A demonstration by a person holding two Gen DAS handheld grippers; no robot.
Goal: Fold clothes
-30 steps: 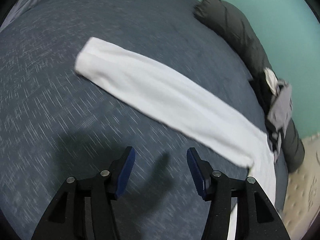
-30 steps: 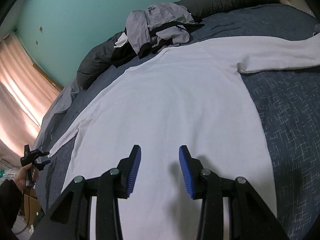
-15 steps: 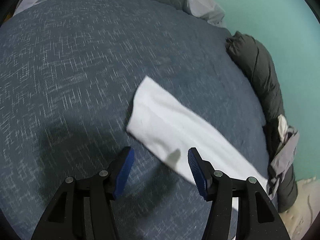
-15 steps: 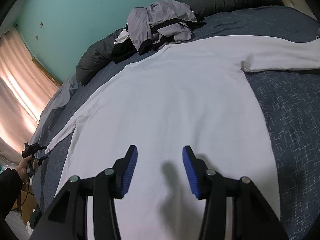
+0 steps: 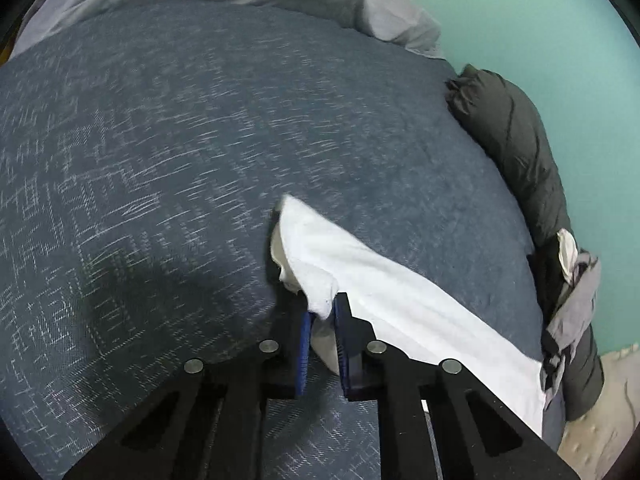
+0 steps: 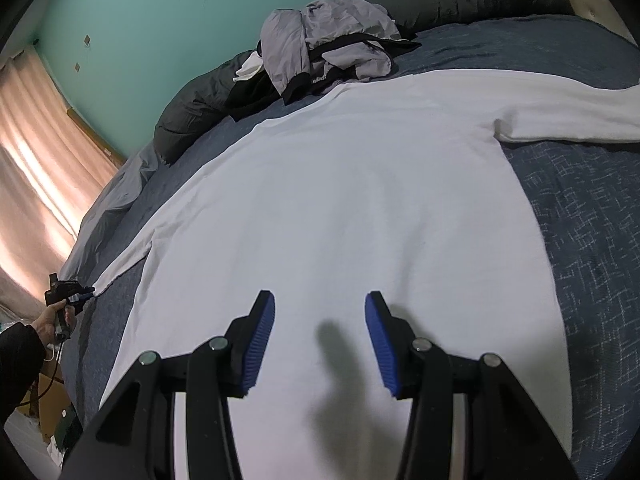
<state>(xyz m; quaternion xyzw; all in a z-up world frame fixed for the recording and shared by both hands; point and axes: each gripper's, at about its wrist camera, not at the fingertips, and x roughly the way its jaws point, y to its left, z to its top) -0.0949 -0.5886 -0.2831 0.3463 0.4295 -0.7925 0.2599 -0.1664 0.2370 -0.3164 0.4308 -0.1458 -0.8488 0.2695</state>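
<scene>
Left wrist view: left gripper (image 5: pixel 322 312) pinches the white shirt's (image 6: pixel 340 208) sleeve cuff (image 5: pixel 316 280); right gripper (image 6: pixel 320 312) hovers wide open, empty, over the shirt.

White shirts: one (image 6: pixel 340 208), spread on the bed (image 6: pixel 592 240)
Long sleeves: two
Grey garments: one (image 6: pixel 328 40), crumpled at the far edge of the bed
Dark rolled quilts: one (image 5: pixel 516 152)
Grippers: two
Curtains: one (image 6: pixel 36 160)
</scene>
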